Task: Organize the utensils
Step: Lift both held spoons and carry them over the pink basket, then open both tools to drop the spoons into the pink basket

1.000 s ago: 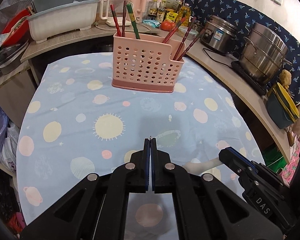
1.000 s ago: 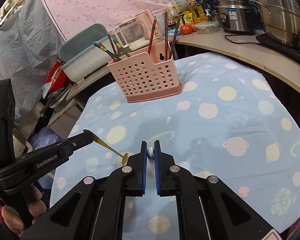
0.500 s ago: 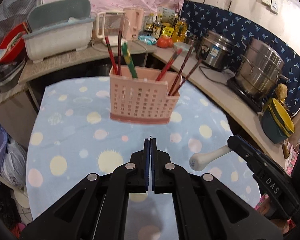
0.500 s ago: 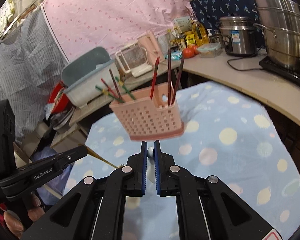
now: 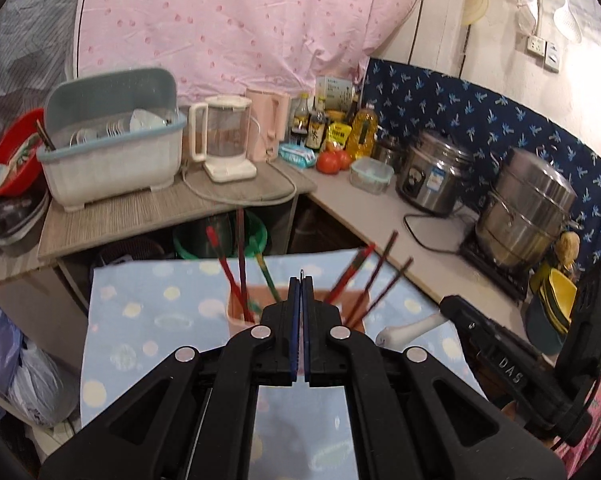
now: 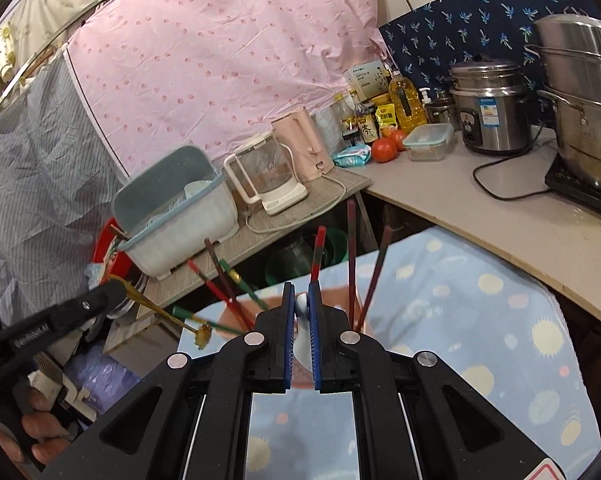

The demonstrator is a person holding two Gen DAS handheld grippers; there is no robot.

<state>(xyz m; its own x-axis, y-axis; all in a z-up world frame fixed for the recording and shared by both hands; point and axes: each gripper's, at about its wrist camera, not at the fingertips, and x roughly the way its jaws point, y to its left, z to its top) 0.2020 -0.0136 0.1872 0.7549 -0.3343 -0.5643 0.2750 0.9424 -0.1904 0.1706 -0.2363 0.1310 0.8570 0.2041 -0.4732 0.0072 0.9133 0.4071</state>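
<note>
A pink perforated utensil holder (image 5: 236,308) with several red, dark and green chopsticks (image 5: 224,264) stands on the blue planet-print tablecloth (image 5: 140,312), mostly hidden behind my fingers. My left gripper (image 5: 300,280) is shut on a thin gold fork, seen edge-on here; its gold tines show in the right wrist view (image 6: 202,334). My right gripper (image 6: 300,300) is shut on a white ceramic spoon (image 6: 301,308), whose handle shows in the left wrist view (image 5: 408,330). Both grippers hover close above the holder (image 6: 336,292).
A counter (image 5: 160,208) behind the table holds a dish rack (image 5: 112,160), a glass kettle (image 5: 224,144), bottles, tomatoes (image 5: 332,162), a rice cooker (image 5: 432,176) and a steel steamer pot (image 5: 528,208). A green basin (image 5: 220,236) sits under the counter.
Both grippers have risen and moved forward to the holder, which now sits just beneath the fingertips. Both stay shut on their utensils.
</note>
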